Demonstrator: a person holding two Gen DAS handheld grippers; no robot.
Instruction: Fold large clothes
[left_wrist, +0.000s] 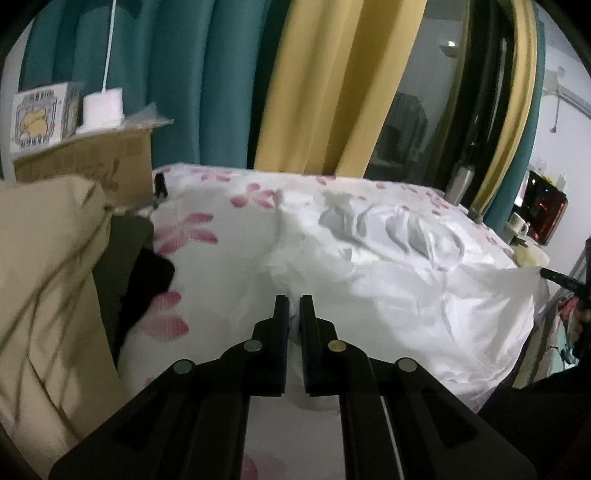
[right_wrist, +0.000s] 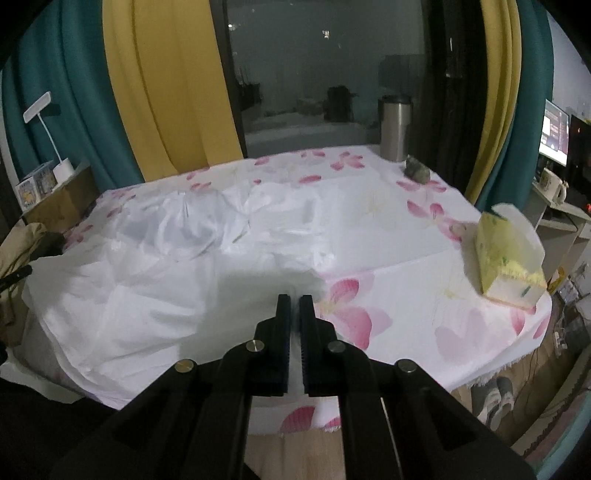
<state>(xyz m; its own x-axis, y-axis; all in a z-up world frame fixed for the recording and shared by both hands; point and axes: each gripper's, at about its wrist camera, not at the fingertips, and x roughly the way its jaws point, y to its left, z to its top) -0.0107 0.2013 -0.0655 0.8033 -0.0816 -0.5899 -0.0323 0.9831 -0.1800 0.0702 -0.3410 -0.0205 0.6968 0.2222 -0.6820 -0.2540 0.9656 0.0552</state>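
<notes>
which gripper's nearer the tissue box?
Right. The tissue box sits on the table's right edge, just right of the right gripper. The left gripper grips the white garment on the far side; the box isn't in its view.

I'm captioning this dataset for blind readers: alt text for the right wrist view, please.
The right gripper pinches the near edge of a white garment spread on a pink-flowered tablecloth. A tissue box sits right.
</notes>
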